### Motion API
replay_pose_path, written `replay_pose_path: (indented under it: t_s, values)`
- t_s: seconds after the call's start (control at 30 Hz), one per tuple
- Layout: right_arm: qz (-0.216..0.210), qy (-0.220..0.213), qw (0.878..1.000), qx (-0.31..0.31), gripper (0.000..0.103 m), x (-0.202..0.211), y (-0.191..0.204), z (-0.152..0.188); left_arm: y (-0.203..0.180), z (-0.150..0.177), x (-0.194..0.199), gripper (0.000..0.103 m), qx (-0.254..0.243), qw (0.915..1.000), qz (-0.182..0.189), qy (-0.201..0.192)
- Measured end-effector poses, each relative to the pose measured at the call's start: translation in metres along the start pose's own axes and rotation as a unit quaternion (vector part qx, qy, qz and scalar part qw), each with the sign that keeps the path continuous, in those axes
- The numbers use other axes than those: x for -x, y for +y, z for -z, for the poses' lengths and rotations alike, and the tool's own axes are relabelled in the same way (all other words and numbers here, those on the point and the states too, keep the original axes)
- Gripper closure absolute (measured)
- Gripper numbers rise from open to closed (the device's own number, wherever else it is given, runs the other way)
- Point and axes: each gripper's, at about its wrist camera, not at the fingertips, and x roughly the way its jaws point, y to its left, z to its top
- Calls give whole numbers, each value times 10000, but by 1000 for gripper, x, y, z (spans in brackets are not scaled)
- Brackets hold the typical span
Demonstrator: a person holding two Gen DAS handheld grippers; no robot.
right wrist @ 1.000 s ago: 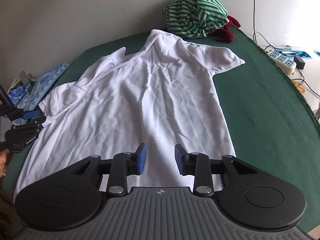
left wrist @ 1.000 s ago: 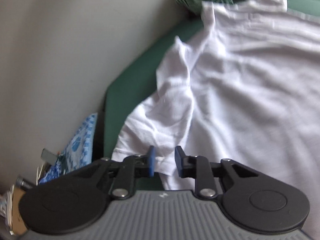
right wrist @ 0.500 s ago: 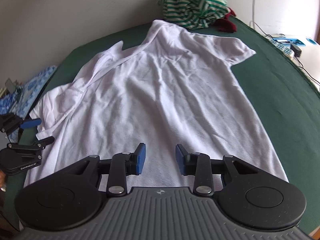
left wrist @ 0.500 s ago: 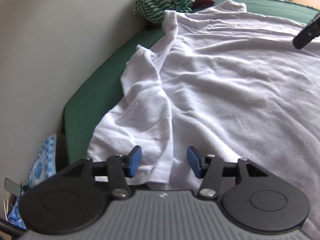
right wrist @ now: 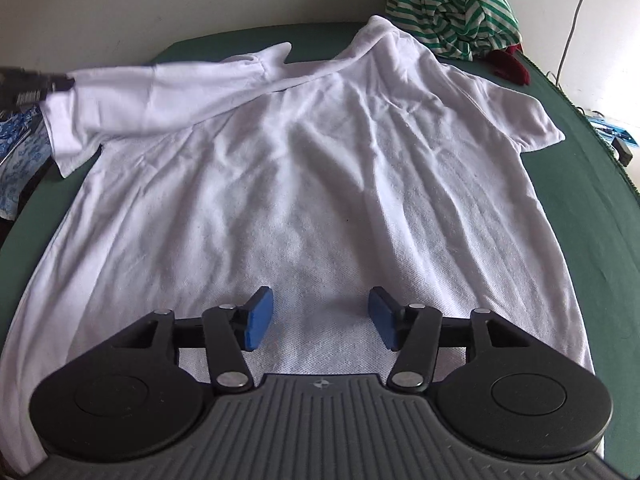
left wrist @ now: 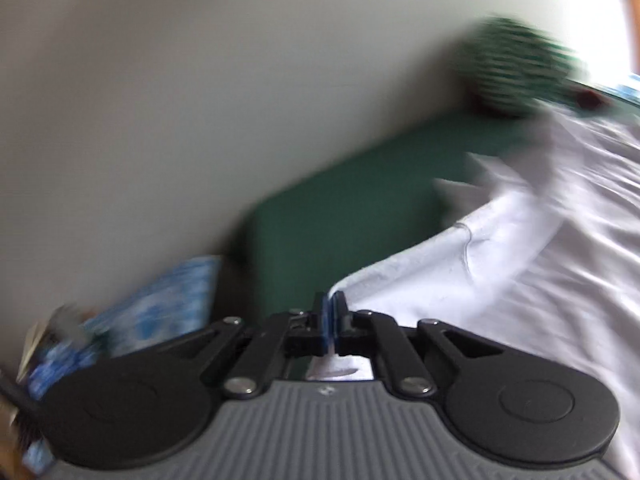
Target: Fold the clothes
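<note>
A white polo shirt (right wrist: pixel 320 184) lies spread on the green table (right wrist: pixel 580 208), collar at the far end. My left gripper (left wrist: pixel 330 312) is shut on the hem of the shirt's left sleeve (left wrist: pixel 420 280). In the right wrist view that left gripper (right wrist: pixel 60 82) shows blurred at the far left, with the sleeve (right wrist: pixel 160 92) lifted and stretched out sideways from it. My right gripper (right wrist: pixel 320 316) hovers over the lower middle of the shirt. Its jaws are opening, and only flat cloth lies below the blue pads (right wrist: pixel 258 318), none pinched.
A green-and-white striped garment (right wrist: pixel 448 8) and a dark red one (right wrist: pixel 510 66) are heaped at the far right corner by the wall. A blue patterned cloth (right wrist: pixel 16 152) lies off the table's left edge. A cable (right wrist: pixel 576 20) and small items (right wrist: pixel 612 132) sit off the right edge.
My left gripper closed on the sleeve hem and pulled it up and outward to the left, straightening the crumpled sleeve. My right gripper's jaws widened and it moved forward over the shirt.
</note>
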Motion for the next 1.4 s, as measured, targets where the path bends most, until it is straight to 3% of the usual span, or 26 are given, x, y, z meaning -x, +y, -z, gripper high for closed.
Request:
replay_pose_path:
  t_s: [0.07,0.13,0.2,0.37,0.43,0.53,0.63,0.7,0.77,0.87,0.97,1.07,1.17,1.23,1.27,1.3,1.33,1.37,1.4]
  values:
    - [-18,-33,10000,-92,47,0,-2,0,24,3,-36,97,402,9975,-319,482]
    - [-32,-66,9999,-109,46,1,-3,1,32,15,-71,95,401,9929,-472,1015]
    - [-33,-74,10000,-19,46,0,-2,2,29,23,-85,92,322,9911,-484,1198]
    - [-182,-6,9998,-83,47,0,-10,-3,28,18,-62,75,561,9949,-313,775]
    - [-336,-7,9991,-265,56,-1,-21,-13,26,13,-53,74,489,9962,-292,666]
    - [-360,-328,9985,-253,58,-1,-39,-47,27,-2,-41,71,397,9976,-339,449]
    - [-324,-606,9976,-55,55,-11,-60,-96,37,-29,-32,70,434,9986,-140,258]
    - [-500,-606,9969,100,55,-25,-69,-134,34,-50,-32,56,394,9989,149,227]
    - [-659,-520,9961,273,51,-46,-70,-174,20,-72,-41,46,259,9975,563,331]
    - [-889,-356,9943,466,49,-78,-70,-234,-14,-97,-65,44,33,9934,955,629]
    - [-957,97,9954,28,48,-113,-64,-281,-54,-114,-89,41,-150,9889,1165,911]
    - [-913,442,9945,-247,47,-149,-55,-307,-87,-118,-106,29,-311,9881,1141,987]
    - [-803,653,9944,-229,47,-179,-48,-315,-106,-119,-125,25,-266,9852,1227,1169]
    - [-835,877,9925,-165,48,-192,-47,-312,-114,-115,-135,26,-300,9820,1314,1326]
    - [-852,989,9914,-133,48,-199,-46,-311,-118,-113,-140,32,-321,9802,1357,1405]
    - [-899,1090,9899,-71,50,-204,-45,-309,-123,-111,-140,47,-428,9795,1398,1383]
    - [-988,1179,9881,30,60,-205,-44,-306,-128,-110,-138,54,-551,9789,1439,1342]
    - [-1077,1267,9860,132,71,-206,-43,-304,-133,-108,-137,70,-675,9781,1479,1300]
    - [-1144,1299,9845,293,94,-206,-41,-302,-139,-109,-136,79,-804,9776,1479,1267]
